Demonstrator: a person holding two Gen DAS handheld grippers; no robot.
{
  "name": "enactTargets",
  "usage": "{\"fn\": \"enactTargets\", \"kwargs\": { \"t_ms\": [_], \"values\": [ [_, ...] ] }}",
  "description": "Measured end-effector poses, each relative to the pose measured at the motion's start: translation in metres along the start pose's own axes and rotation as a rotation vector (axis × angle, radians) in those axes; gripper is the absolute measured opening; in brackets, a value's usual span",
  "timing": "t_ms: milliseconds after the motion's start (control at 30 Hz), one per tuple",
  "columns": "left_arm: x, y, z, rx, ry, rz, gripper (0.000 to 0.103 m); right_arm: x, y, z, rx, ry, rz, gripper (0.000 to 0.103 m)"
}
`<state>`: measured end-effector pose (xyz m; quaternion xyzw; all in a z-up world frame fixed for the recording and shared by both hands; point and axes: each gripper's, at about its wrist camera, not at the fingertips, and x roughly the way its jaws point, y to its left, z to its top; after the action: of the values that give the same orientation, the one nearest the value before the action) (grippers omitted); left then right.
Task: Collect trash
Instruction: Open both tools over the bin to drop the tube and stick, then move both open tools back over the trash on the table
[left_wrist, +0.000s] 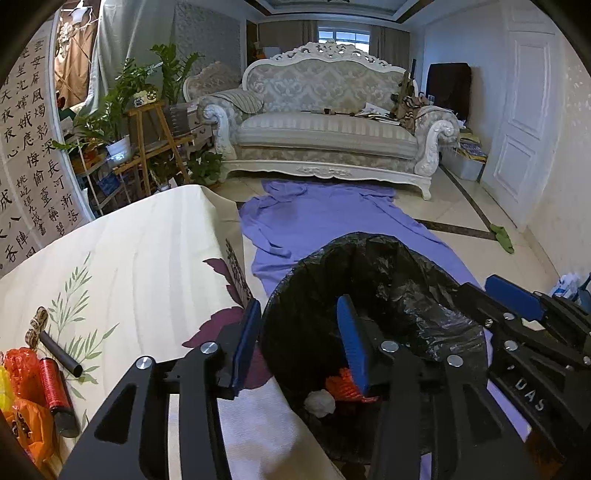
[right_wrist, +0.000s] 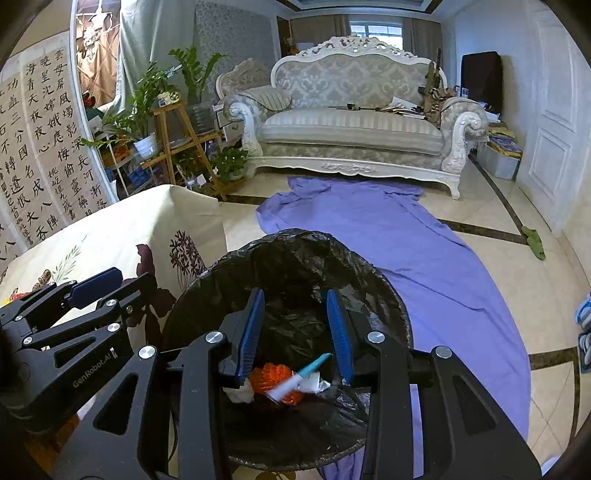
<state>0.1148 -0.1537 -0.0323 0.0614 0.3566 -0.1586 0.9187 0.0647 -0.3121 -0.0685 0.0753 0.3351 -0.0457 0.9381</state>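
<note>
Nearest to us, our left gripper hangs over the edge of the round bin lined with a crinkled black plastic bag, its blue-padded jaws spread with nothing between them; our right gripper hovers over the same bin from the other side, jaws likewise parted and empty. Down in the bin lie the collected scraps: a bright orange mesh net, a crumpled white paper wad and a white pen with a teal cap, which rests across the net (whether anything lies underneath we cannot tell). Just left of the bin stands the table under a cream cloth printed with green leaves and dark purple flowers, and near its close corner more trash waits: a short black tube, a spool of shiny red thread, crinkled orange plastic wrapping and a strip of checked ribbon. Beyond the bin a long lavender sheet is spread on the pale tiled floor, reaching the ornate white-framed sofa with grey damask upholstery. To the left of the sofa leafy potted plants crowd a wooden stand, beside a wall hanging of black calligraphy; a white panelled door stands at the right.
</note>
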Motion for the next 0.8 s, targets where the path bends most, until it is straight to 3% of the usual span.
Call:
{"fn": "enactTargets", "kwargs": {
  "t_ms": [200, 500, 800],
  "values": [
    [-0.004, 0.006, -0.001, -0.027, 0.004, 0.012, 0.055, -0.005, -0.003, -0.003, 0.012, -0.006, -0.010, 0.041],
    [-0.017, 0.012, -0.004, -0.040, -0.009, 0.034, 0.061, -0.013, -0.001, -0.008, 0.018, 0.001, -0.009, 0.042],
    [-0.045, 0.031, -0.023, -0.088, 0.002, 0.066, 0.062, -0.026, 0.014, -0.020, 0.008, 0.011, 0.024, 0.042]
  ]
}}
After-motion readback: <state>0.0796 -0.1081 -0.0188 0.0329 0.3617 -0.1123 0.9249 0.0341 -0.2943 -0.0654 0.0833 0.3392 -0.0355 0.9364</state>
